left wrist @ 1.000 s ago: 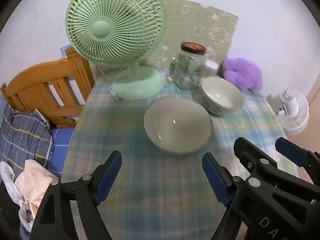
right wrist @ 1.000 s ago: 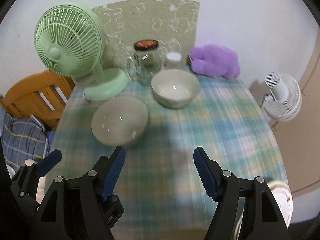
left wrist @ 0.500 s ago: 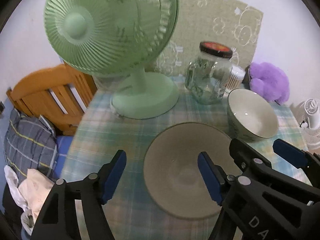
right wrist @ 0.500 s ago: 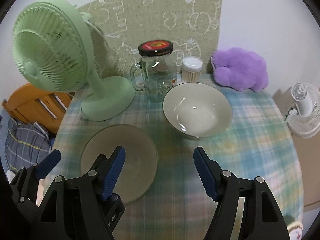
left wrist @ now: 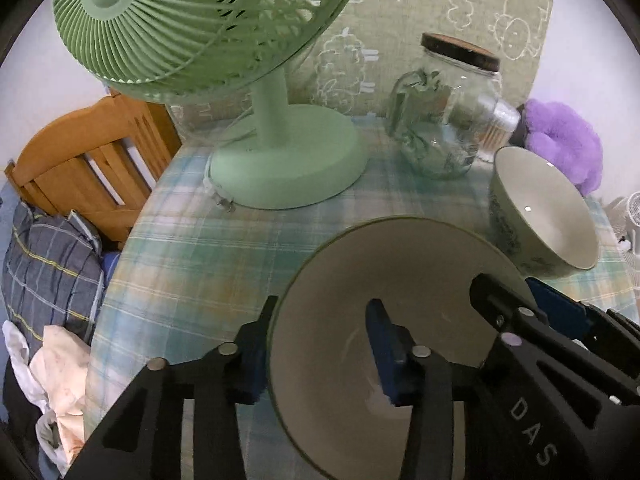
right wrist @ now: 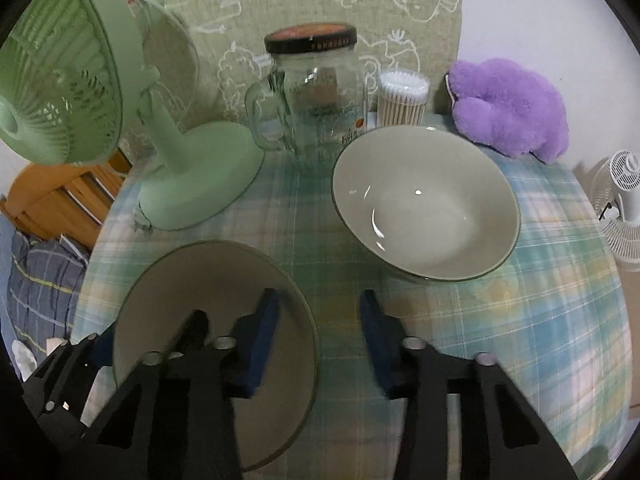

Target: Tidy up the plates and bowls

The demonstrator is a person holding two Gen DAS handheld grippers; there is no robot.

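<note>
on the right gripper (left wrist: 532,312) "das" reads; both grippers' fingers, just closing, straddle the plate (left wrist: 400,264) rim unpressed

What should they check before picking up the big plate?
1. Left hand-held gripper straddles the plate rim: ok; its jaws have just been closing.
2. Right hand-held gripper straddles the opposite rim: ok; its jaws have just been closing too.
3. Pads pinching the plate: not ok, gaps show.
4. Bowl apart from plate: ok.
5. Jar and fan apart from plate: ok.
6. Plate flat on tablecloth: cannot tell.
</note>
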